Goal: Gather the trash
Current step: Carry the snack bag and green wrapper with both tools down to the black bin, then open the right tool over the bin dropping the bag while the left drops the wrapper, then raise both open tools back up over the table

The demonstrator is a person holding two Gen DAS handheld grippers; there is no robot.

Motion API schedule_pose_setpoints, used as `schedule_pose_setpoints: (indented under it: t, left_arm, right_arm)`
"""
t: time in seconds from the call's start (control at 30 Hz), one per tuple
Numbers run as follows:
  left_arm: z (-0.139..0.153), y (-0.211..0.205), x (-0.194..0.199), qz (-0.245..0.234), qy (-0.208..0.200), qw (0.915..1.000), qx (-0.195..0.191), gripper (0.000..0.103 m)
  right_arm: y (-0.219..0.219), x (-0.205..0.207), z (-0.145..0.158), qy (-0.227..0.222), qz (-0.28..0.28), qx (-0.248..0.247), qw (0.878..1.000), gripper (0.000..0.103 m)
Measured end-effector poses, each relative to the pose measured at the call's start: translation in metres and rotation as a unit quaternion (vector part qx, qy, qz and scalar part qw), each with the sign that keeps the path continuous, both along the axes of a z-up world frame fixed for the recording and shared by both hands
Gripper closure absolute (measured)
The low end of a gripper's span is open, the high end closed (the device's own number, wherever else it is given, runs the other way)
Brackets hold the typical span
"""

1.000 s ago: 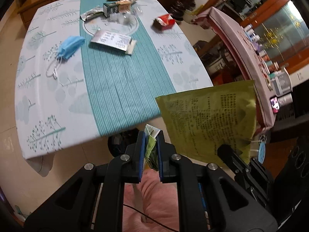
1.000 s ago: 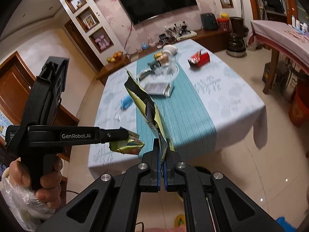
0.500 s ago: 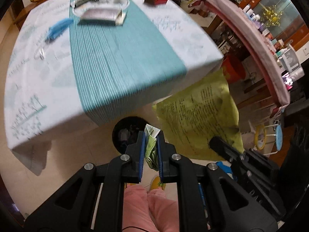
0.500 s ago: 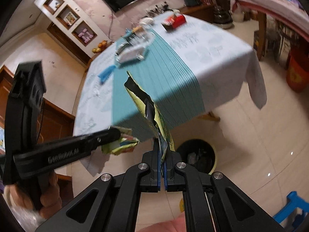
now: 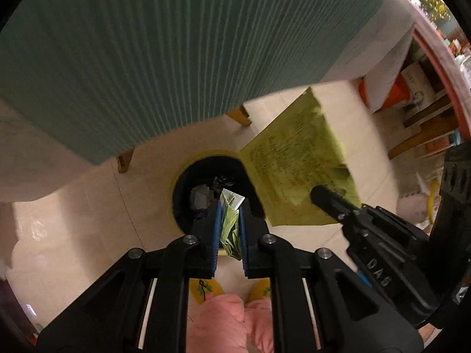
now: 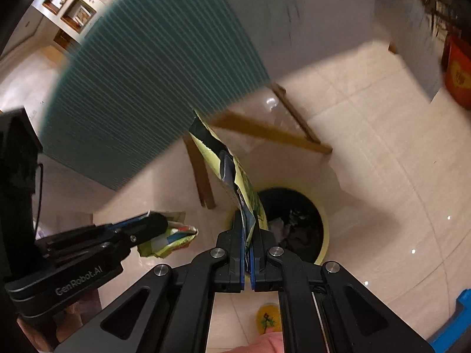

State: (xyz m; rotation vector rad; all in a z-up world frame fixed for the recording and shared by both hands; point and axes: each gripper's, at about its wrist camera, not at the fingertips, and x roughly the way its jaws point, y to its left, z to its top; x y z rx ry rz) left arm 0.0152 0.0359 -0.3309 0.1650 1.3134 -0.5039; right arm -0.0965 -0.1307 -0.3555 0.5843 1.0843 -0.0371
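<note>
My left gripper (image 5: 229,209) is shut on a small crumpled green wrapper (image 5: 230,223), held right over the mouth of a round yellow bin with a black liner (image 5: 188,182) on the floor. My right gripper (image 6: 248,223) is shut on a large flat yellow-green packet (image 6: 223,158), which stands up from the jaws beside the bin (image 6: 322,229). The packet (image 5: 297,158) hangs to the right of the bin in the left wrist view, with the right gripper (image 5: 326,197) clamped on its lower edge. The left gripper (image 6: 159,225) and its wrapper (image 6: 170,238) show at lower left in the right wrist view.
The table's teal-striped cloth (image 5: 176,47) hangs just above and behind the bin, with wooden table legs (image 6: 203,176) close by. Some dark trash (image 6: 294,229) lies in the bin. The person's pink legs (image 5: 229,317) and yellow slippers are below. A red bucket (image 6: 459,79) stands far right.
Both grippers have dropped from table height toward the floor and tilted down. The bin now lies directly under them, and the table top has gone out of sight.
</note>
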Motion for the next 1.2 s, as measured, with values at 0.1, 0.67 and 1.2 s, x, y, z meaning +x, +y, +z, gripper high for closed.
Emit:
schedule_pose_setpoints:
  t: [0.1, 0.67, 1.2]
  left_arm:
    - [-0.039, -0.006, 0.004, -0.014, -0.001, 0.9999, 0.002, 0.092]
    - [-0.119, -0.024, 0.011, -0.048, -0.031, 0.9967, 0.058, 0.020]
    - [0.050, -0.006, -0.053, -0.029, -0.056, 0.9975, 0.029, 0.020]
  right_arm:
    - [0.005, 0.001, -0.046, 0.009, 0.016, -0.006, 1.000, 0.101]
    - [0.001, 0.001, -0.140, 0.054, 0.014, -0.010, 0.998, 0.049]
    - [-0.001, -0.023, 0.033, 0.022, 0.021, -0.036, 0.999, 0.049]
